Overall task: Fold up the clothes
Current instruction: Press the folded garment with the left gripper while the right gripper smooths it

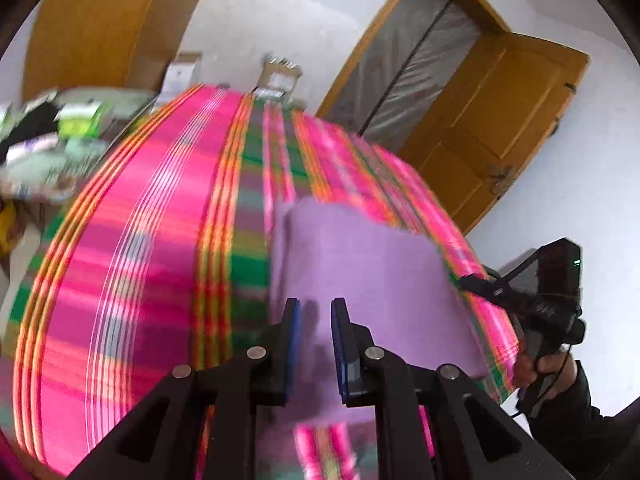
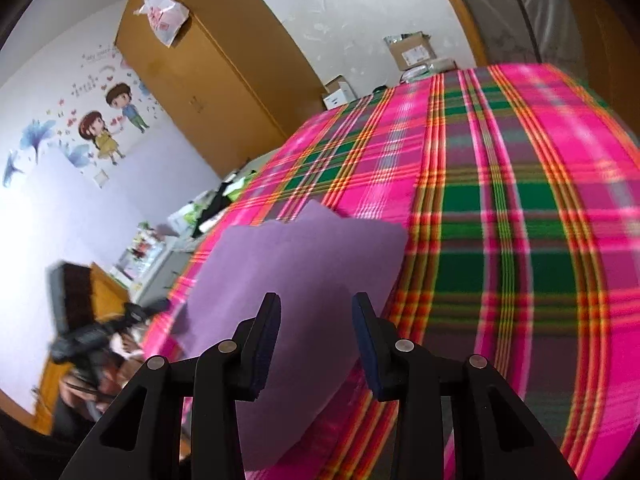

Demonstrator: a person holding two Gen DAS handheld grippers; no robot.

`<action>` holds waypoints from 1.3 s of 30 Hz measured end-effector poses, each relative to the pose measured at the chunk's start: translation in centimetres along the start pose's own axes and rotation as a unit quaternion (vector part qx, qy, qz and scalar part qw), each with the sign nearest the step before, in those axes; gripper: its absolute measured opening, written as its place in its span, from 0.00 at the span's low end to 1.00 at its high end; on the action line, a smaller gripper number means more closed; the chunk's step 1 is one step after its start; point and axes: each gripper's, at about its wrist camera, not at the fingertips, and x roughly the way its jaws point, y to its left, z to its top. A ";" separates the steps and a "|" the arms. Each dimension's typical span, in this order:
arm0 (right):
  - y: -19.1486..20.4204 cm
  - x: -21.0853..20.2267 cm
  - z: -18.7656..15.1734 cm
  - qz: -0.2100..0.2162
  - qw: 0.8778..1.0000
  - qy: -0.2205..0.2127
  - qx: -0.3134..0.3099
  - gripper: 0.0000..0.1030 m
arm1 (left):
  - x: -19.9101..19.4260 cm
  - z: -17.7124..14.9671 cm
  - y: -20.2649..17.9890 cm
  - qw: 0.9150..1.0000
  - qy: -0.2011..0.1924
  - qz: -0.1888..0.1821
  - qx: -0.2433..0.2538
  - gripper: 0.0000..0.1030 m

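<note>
Garment, long axis seemingly along bed

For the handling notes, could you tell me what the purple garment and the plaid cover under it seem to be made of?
Purple garment: probably a soft knit or fleece; matte, no sheen, limp rounded folds, though blur hides the weave.
Plaid cover: apparently a thin woven sheet, likely cotton or a blend; the pink, green and orange stripes look woven in, and it lies flat and smooth.
</note>
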 end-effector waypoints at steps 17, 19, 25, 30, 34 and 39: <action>-3.2 6.5 3.2 -0.054 0.998 0.031 0.005 0.19 | 8.9 2.0 1.8 0.999 0.046 0.016 -0.013 0.13; -3.5 6.5 3.2 -0.049 0.998 0.030 0.005 0.18 | 9.0 2.0 2.0 0.999 0.045 0.009 -0.019 0.13; -3.6 4.9 2.9 -0.030 0.999 0.018 0.017 0.21 | 6.9 3.0 0.3 1.000 0.028 0.006 -0.010 0.13; -2.4 3.9 2.6 -0.008 1.000 0.005 0.008 0.21 | 8.9 5.0 0.0 0.999 0.037 0.035 0.012 0.13; -2.2 5.1 3.1 -0.026 0.999 0.020 0.002 0.21 | 11.4 5.0 1.4 0.997 0.068 0.046 0.002 0.13; -3.0 5.8 3.1 -0.038 0.999 0.032 0.009 0.21 | 9.5 4.1 2.0 0.998 0.054 0.027 0.001 0.13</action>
